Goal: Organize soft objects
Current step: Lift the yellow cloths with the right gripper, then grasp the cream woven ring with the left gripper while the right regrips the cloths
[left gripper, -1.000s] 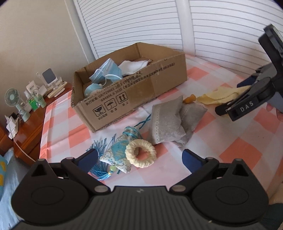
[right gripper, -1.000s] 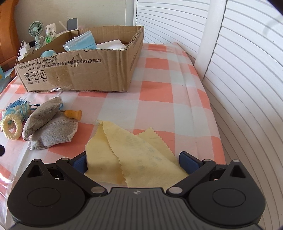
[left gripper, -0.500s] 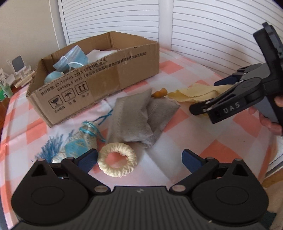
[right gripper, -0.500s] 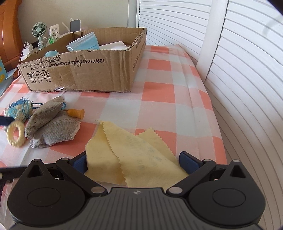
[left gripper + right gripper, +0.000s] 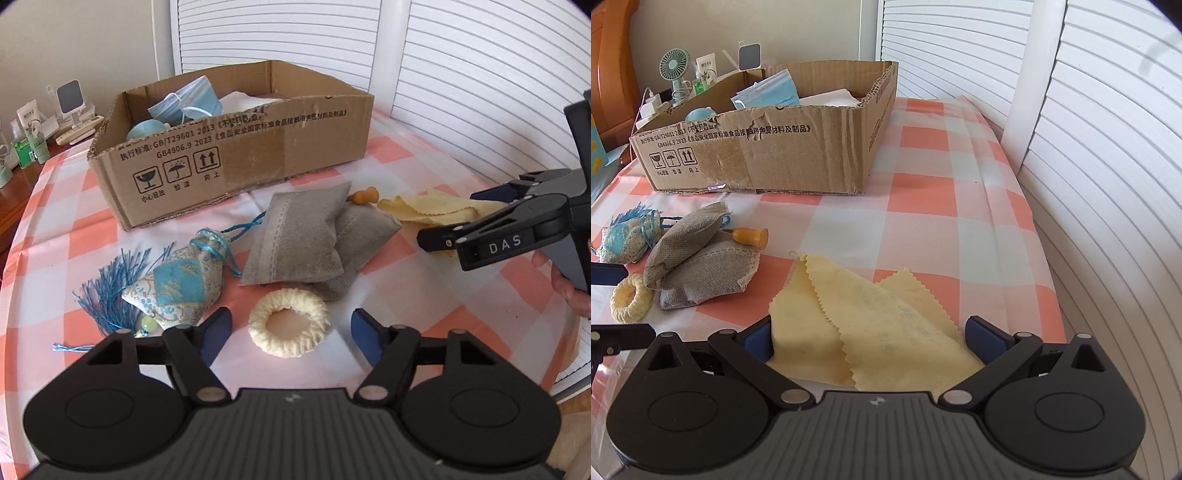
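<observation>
Hovering low over the checked worktop (image 5: pixel 424 295), the left tool (image 5: pixel 291 326) has its jaws spread wide with nothing between them, lined up on the cream woven ring (image 5: pixel 289 322) that lies in front of the cardboard box (image 5: pixel 258 155); that placing suggests the ring is the next thing to be picked up. The right tool (image 5: pixel 870 341) is equally wide open and grips nothing, its blue pads straddling the near end of the yellow cloth (image 5: pixel 871 325), which lies flat in front of the box, towards its right end. The cloth is thin, folded over itself, with zigzag-cut edges. Between ring and box sit two grey pouches (image 5: pixel 303 240), one leaning on the other, and a blue tasselled sachet (image 5: pixel 177 288) beside them. Face masks (image 5: pixel 188 105) already rest inside the box, so loose items probably belong there.
</observation>
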The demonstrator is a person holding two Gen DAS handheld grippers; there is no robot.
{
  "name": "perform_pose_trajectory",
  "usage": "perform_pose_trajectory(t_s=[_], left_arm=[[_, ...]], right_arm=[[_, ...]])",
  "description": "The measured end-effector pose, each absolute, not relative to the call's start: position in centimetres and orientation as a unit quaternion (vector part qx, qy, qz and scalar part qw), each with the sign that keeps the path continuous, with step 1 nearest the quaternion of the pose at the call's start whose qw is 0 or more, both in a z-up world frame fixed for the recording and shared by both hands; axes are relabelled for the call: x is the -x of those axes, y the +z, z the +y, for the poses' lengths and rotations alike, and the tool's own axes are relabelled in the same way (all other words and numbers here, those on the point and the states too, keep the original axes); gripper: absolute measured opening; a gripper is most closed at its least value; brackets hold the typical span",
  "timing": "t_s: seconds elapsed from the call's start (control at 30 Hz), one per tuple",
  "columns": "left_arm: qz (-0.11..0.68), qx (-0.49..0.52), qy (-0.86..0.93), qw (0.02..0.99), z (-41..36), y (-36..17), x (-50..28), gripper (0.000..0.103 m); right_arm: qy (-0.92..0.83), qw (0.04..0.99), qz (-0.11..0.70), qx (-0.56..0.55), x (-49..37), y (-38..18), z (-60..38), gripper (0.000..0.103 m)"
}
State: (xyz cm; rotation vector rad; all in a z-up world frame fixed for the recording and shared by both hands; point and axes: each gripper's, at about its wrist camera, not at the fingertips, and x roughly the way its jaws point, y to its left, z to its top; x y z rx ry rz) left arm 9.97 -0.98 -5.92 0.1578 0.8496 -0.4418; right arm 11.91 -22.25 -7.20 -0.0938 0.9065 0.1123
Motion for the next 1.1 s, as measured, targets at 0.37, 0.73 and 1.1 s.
perform_pose_trajectory(t_s=[0.37, 0.73, 1.1], left_arm=[[0.399, -0.056, -0.192, 0.895, -0.7, -5.7, -9.5, 0.039], [0.393, -0.041, -0.197, 0.897, -0.3, -5.8, -9.5, 0.041], [0.392, -0.033, -0.203, 0.896, 0.1, -5.9, -9.5, 0.041]], right_arm=[[0.074, 0.899, 0.428, 0.055, -11.4, -7.3, -22.0, 0.103], [0.151, 0.876, 0.454, 0.062, -10.5, -6.1, -21.2, 0.103], [0.135, 0.875, 0.458, 0.079, -9.7, -5.5, -20.9, 0.103]])
